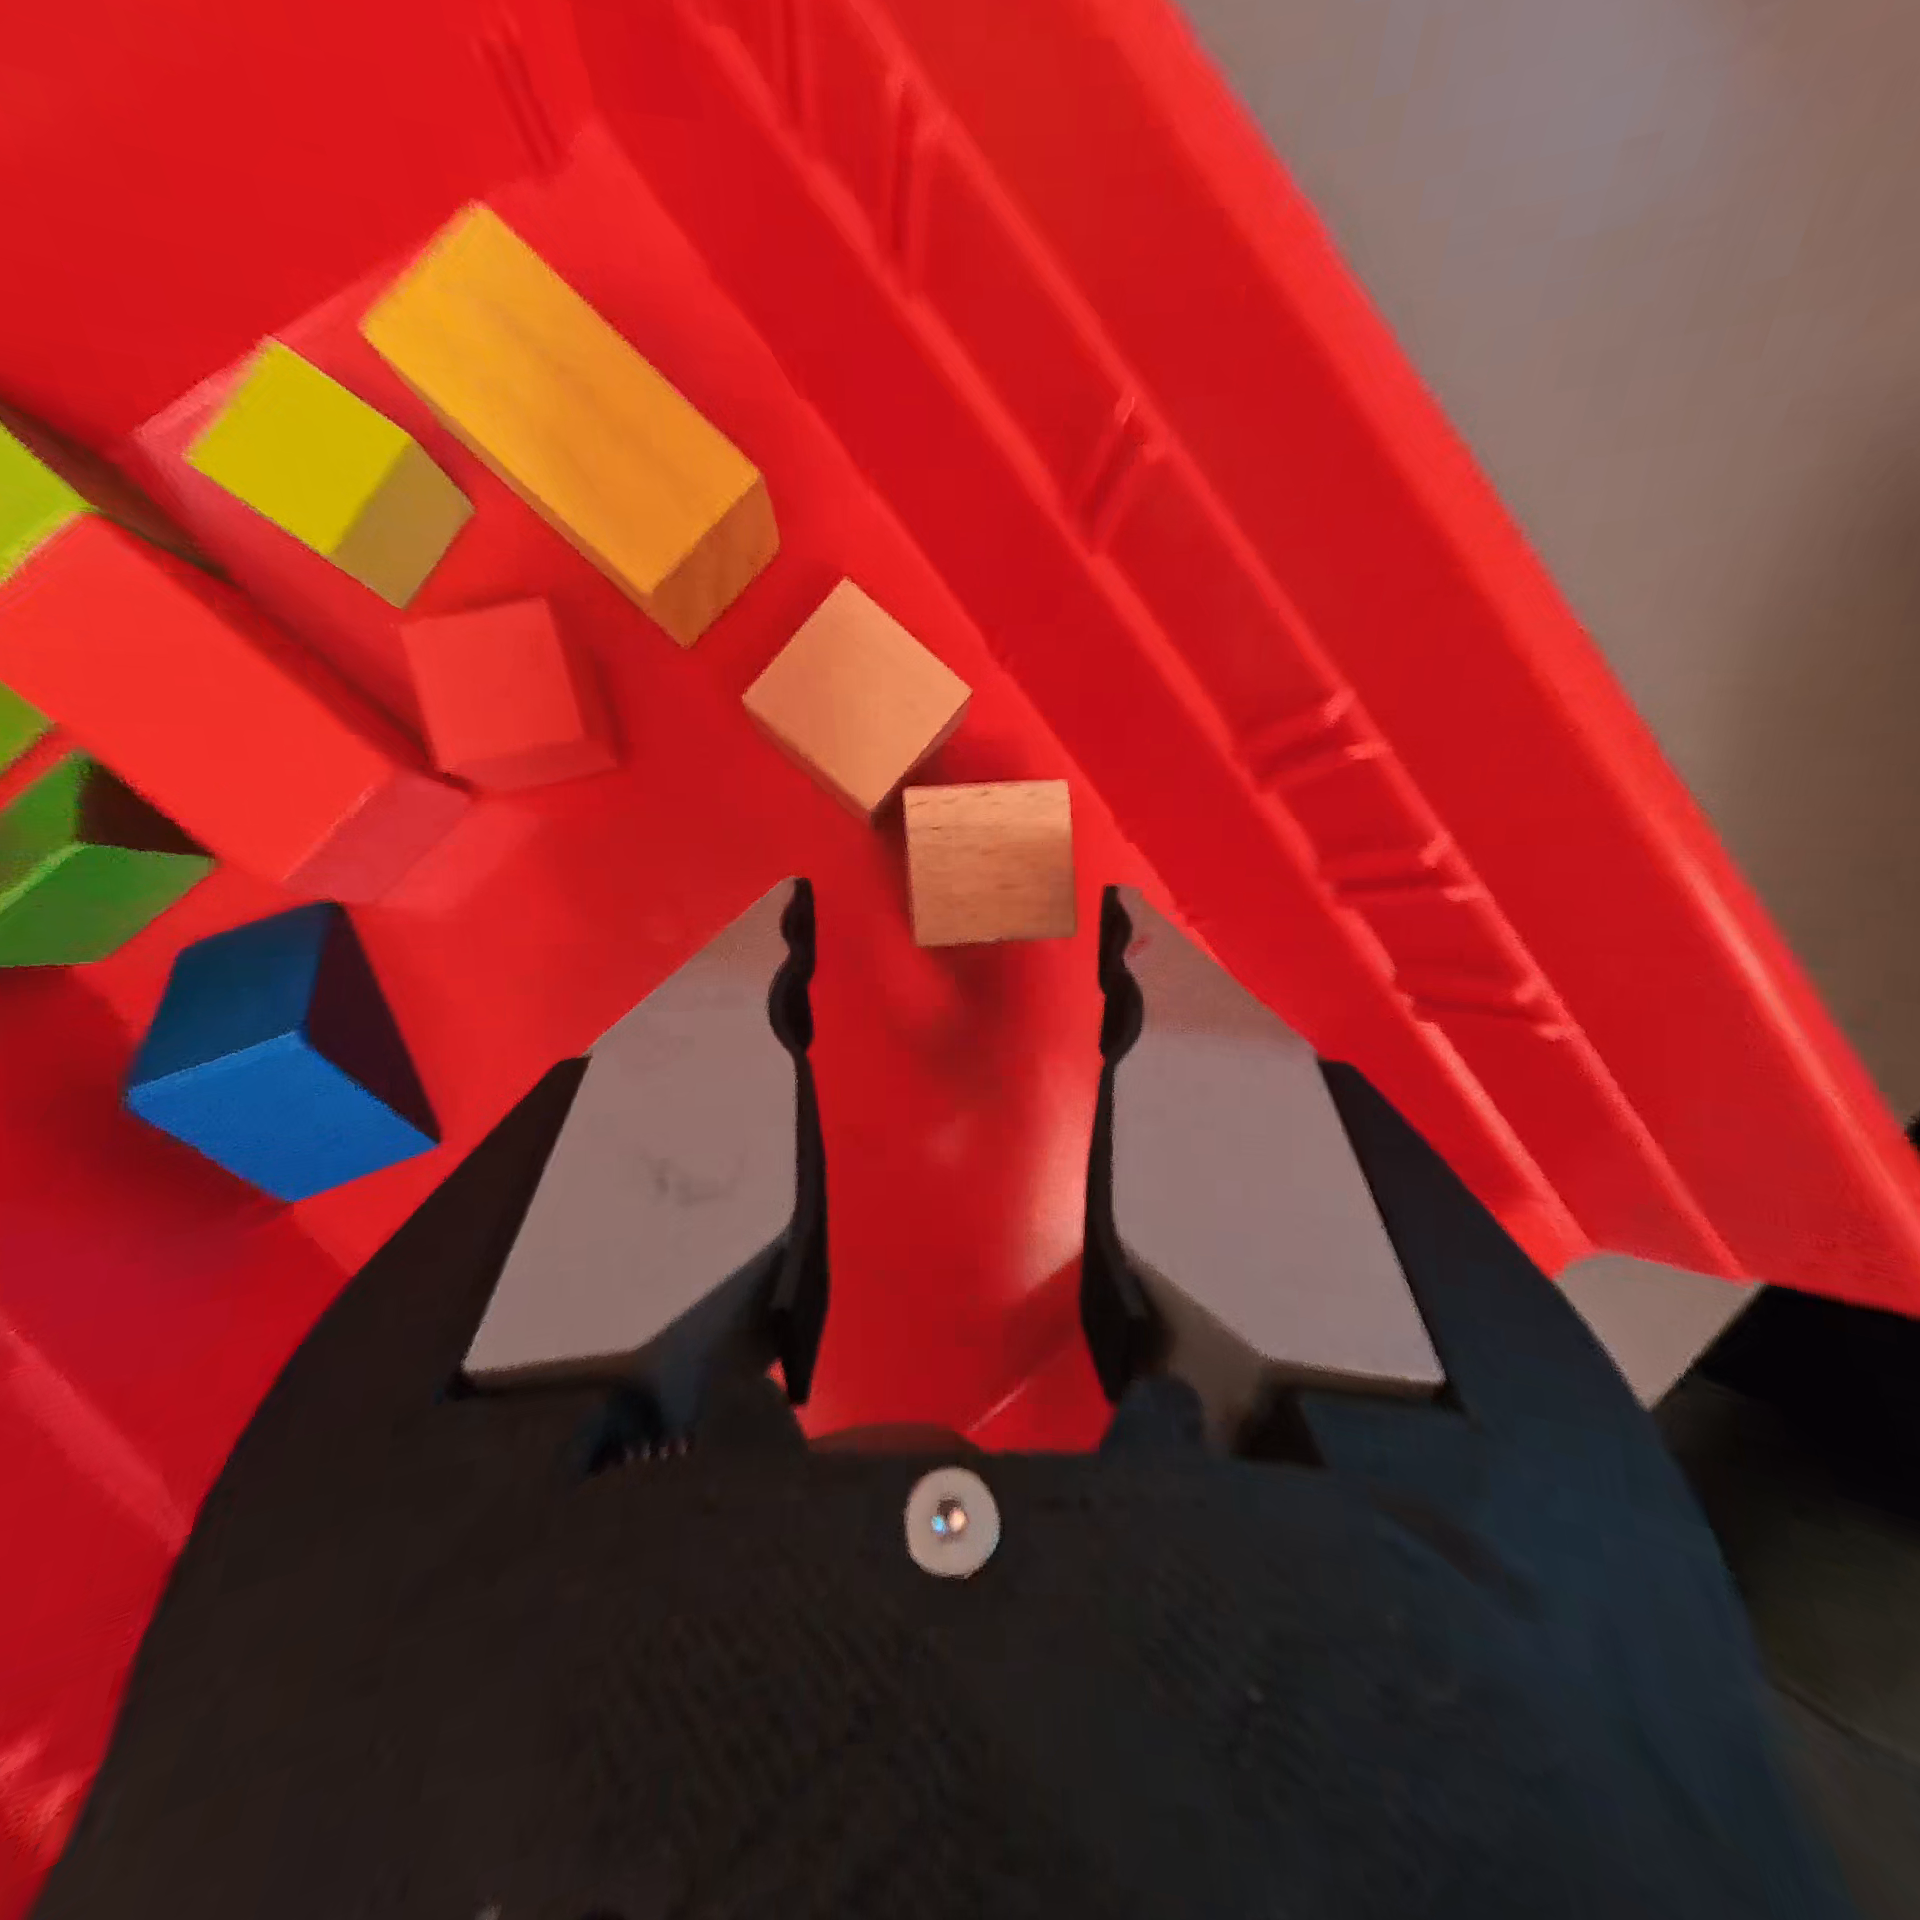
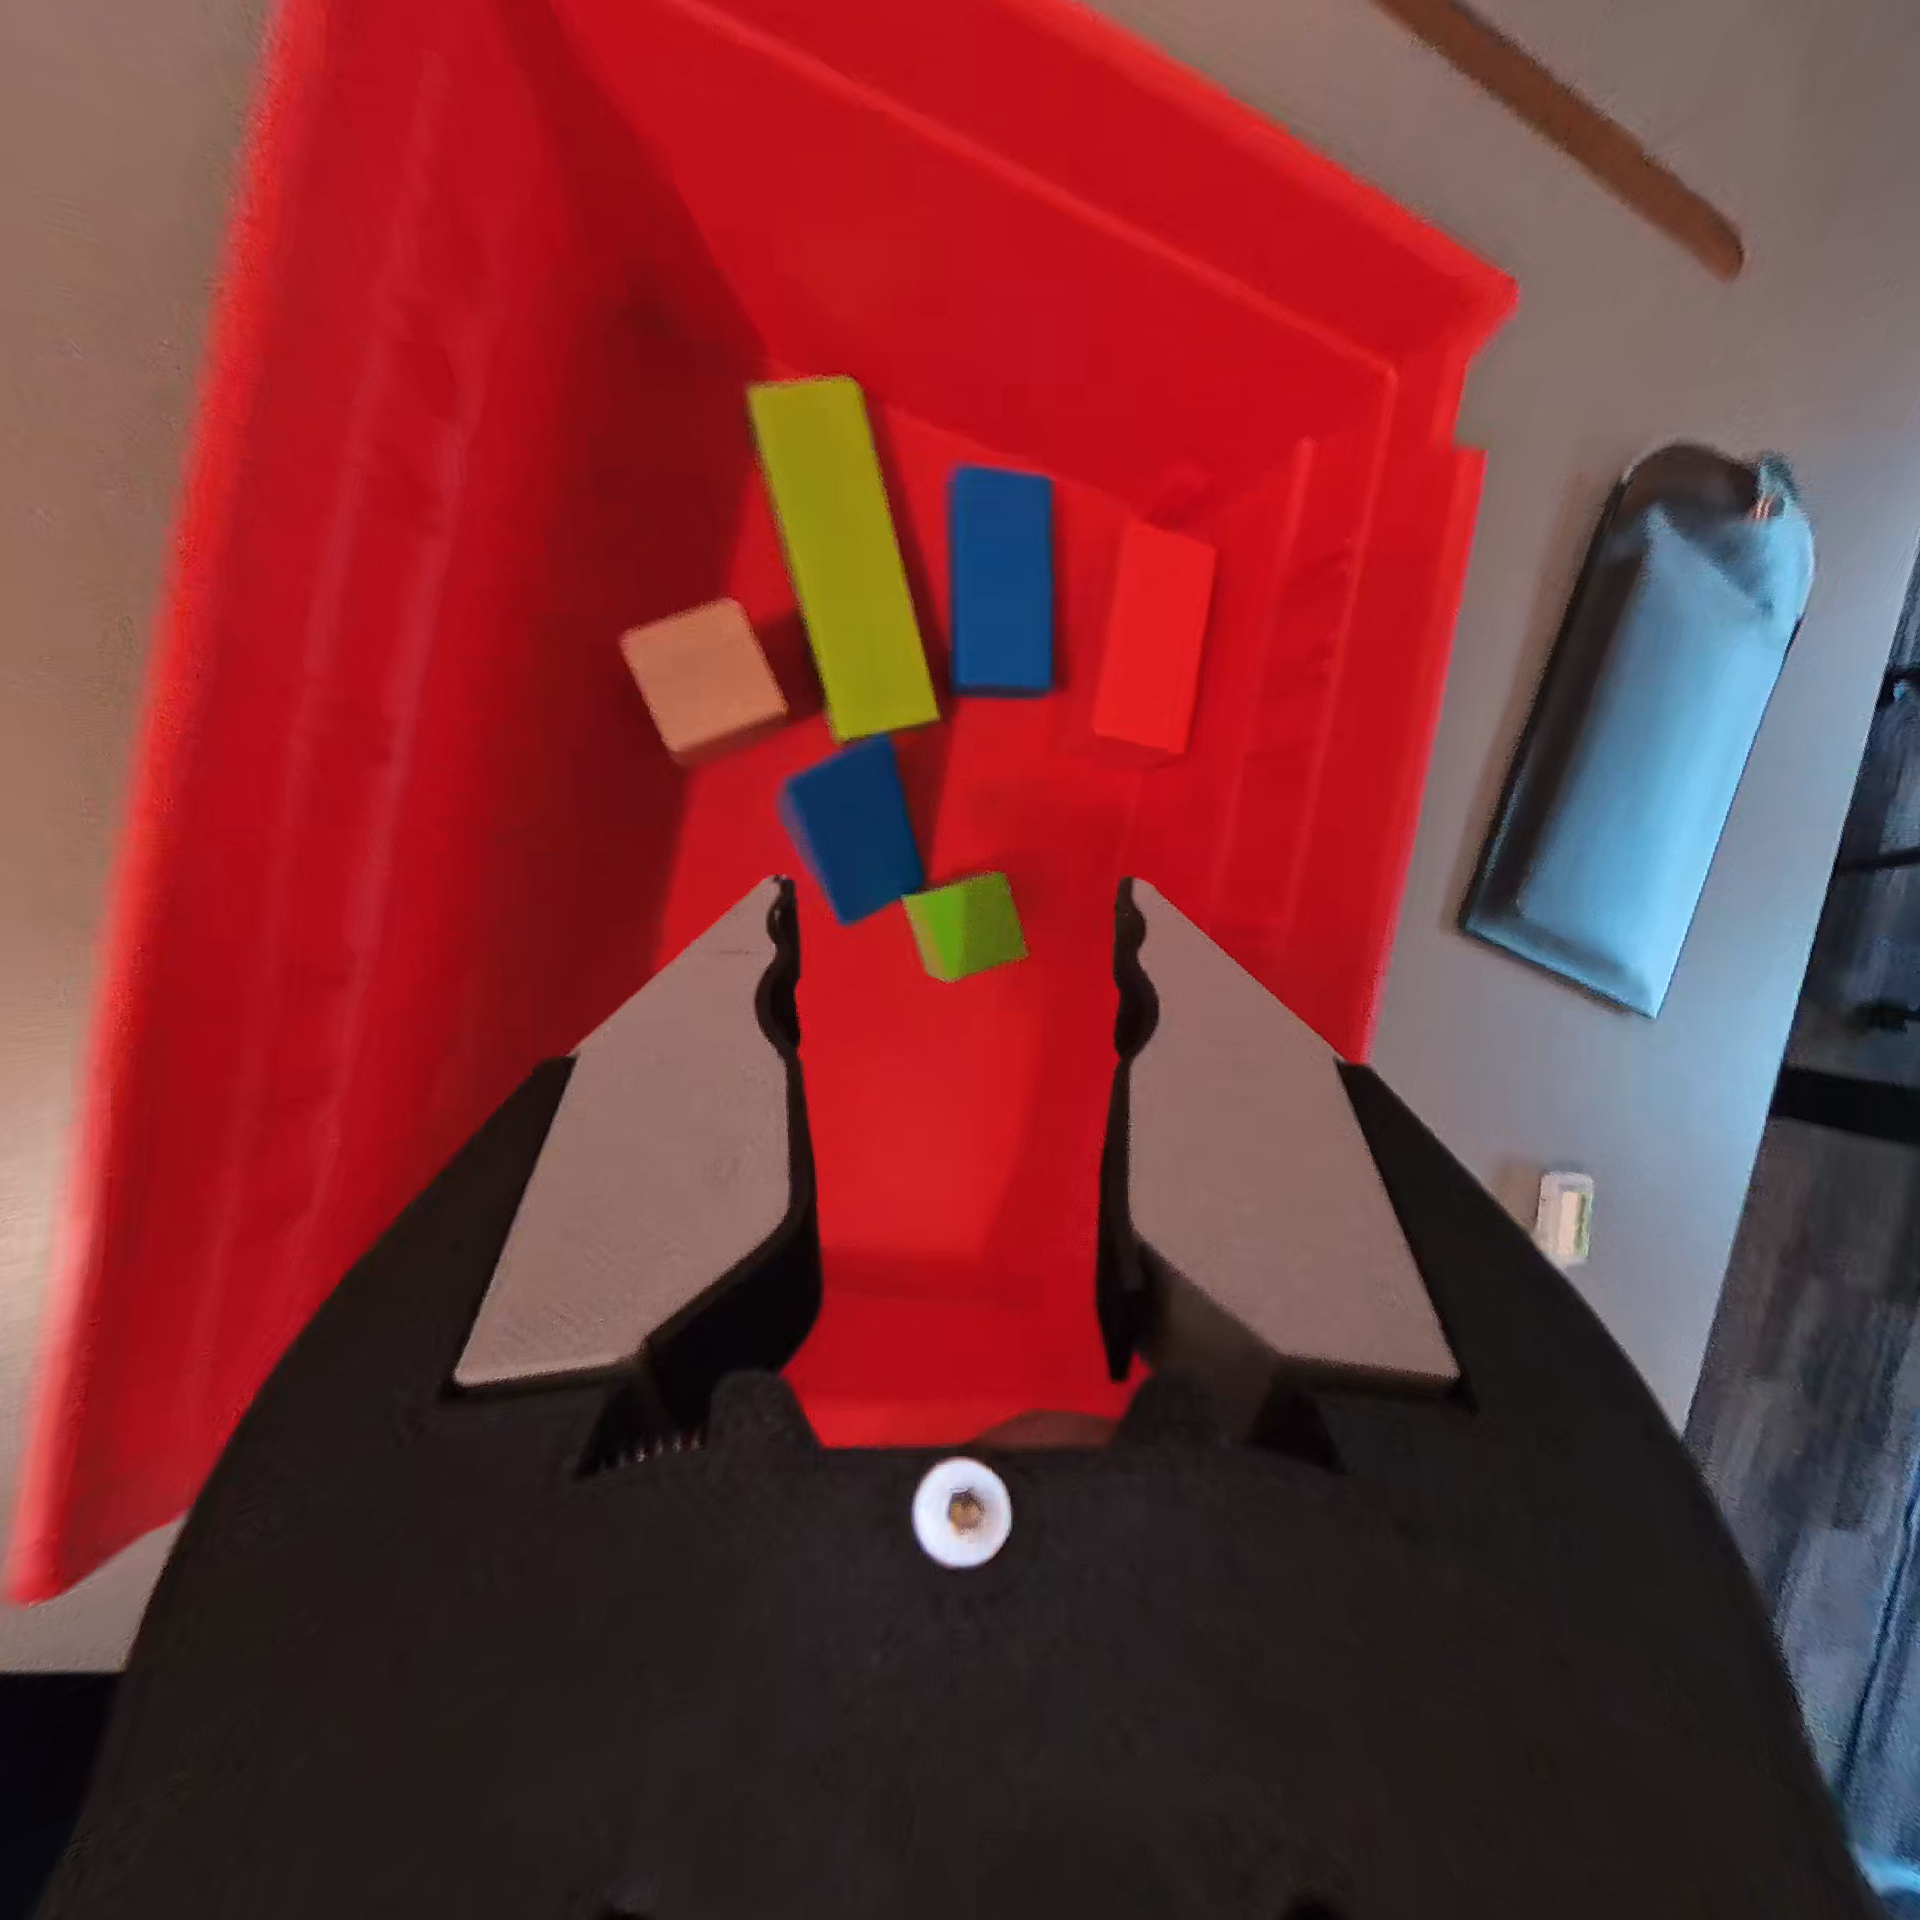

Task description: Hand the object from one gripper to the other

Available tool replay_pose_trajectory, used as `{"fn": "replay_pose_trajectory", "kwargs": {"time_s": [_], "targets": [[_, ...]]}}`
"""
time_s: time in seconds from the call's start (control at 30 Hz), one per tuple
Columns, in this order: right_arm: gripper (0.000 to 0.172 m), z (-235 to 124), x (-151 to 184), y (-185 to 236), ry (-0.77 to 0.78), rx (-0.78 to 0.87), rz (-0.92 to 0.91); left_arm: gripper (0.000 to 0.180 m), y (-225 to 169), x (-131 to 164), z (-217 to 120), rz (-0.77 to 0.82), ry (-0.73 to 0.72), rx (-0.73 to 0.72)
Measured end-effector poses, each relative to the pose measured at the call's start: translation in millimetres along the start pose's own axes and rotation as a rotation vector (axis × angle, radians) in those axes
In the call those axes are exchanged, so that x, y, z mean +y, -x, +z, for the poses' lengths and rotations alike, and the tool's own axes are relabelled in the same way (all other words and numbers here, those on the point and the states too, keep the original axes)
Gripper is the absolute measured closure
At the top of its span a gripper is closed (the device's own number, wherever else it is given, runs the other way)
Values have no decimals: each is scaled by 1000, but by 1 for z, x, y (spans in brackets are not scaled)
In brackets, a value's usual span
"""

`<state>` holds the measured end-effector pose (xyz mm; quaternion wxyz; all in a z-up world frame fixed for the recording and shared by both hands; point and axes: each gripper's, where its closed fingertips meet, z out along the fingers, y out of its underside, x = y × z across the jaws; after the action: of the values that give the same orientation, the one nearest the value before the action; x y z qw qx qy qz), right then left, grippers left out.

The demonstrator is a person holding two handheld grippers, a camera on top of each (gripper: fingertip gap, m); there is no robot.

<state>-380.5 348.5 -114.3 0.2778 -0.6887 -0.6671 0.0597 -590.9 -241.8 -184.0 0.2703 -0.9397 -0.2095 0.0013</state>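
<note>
Both grippers are positioned over red bins of wooden blocks, and neither has hold of anything.

Left gripper (image 1: 956,904): the jaws stand wide apart with only the red bin (image 1: 1299,520) floor between them. A plain wooden cube (image 1: 987,860) lies on the floor just beyond the fingertips, nearer the right-hand finger, with a visible gap on both sides. A second plain wooden block (image 1: 854,694) touches its upper left corner. Farther left lie an orange-yellow bar (image 1: 566,421), a yellow-green block (image 1: 327,473), a small red cube (image 1: 497,681), a long red bar (image 1: 197,707) and a blue block (image 1: 275,1049).

Right gripper (image 2: 956,899): the jaws stand wide apart. A small green cube (image 2: 964,925) lies on the bin floor (image 2: 935,1143) just past the fingertips, clear of both pads. A blue block (image 2: 854,826) touches its upper left corner. Beyond these lie a long yellow-green bar (image 2: 840,556), a second blue block (image 2: 1000,580), a red block (image 2: 1153,634) and a plain wooden cube (image 2: 704,673).

Which block is the object to hand over cannot be determined; all of them rest in the bins.
</note>
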Motion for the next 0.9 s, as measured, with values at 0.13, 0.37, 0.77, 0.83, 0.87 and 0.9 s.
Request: {"fn": "replay_pose_trajectory", "kwargs": {"time_s": [0.13,0.37,0.77,0.83,0.87,0.9], "targets": [[113,-25,-32,43,-115,-69,-83,150,0,2,15,18,38,-62],[115,-101,-100,189,-495,-456,-261,150,5,-40,-47,139,-160,-347],[104,-192,-152,378,-552,-1269,-263,150,-208,-174,-93,688,-673,-353],[127,-190,-144,385,-493,-1363,-249,150,-222,-180,-82,736,-673,-340],[137,-189,-140,386,-460,-1412,-234,150,-223,-182,-75,747,-660,-350],[138,-185,-137,384,-434,-1431,-221,150,-223,-181,-69,754,-643,-345]]}}
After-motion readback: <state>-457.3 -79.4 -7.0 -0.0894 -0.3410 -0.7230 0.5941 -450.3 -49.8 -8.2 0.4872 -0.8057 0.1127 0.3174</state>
